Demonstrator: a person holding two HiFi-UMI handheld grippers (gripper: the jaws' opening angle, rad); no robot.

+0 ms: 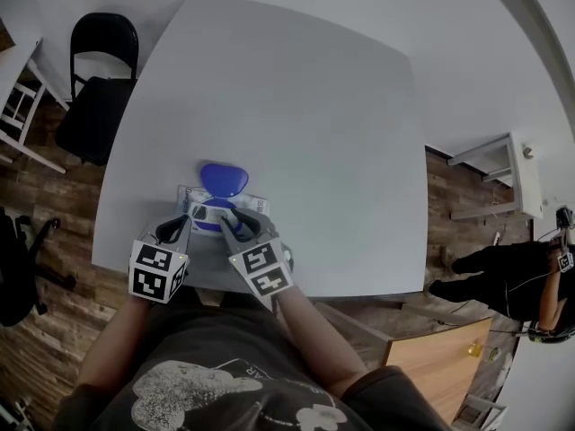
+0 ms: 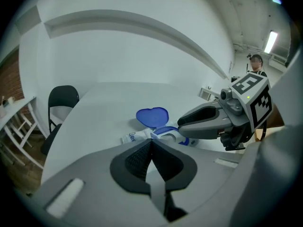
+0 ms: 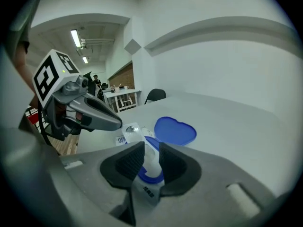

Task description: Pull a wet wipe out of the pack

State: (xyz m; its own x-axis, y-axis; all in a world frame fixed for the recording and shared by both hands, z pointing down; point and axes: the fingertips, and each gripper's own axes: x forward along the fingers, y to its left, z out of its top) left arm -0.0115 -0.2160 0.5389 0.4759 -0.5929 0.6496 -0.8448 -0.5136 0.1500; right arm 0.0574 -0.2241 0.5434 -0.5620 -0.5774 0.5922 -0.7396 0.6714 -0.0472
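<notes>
A white wet-wipe pack [image 1: 190, 196] lies near the front edge of the grey table [image 1: 296, 106]. Its blue lid [image 1: 224, 179] is flipped open and points away from me. My right gripper [image 1: 233, 224] reaches over the pack's opening. In the right gripper view its jaws [image 3: 151, 156] are closed on a white tuft of wet wipe [image 3: 152, 161] standing up out of the blue ring [image 3: 150, 176]. My left gripper [image 1: 186, 222] is shut with nothing in it. Its tips [image 2: 151, 142] sit just before the pack's [image 2: 130, 137] near left end, beside the right gripper [image 2: 183, 123].
A black chair [image 1: 99, 97] stands off the table's far left corner. To the right are a white shelf [image 1: 503, 178] and a person in black [image 1: 512, 277] on the wooden floor. The table's front edge runs close under both grippers.
</notes>
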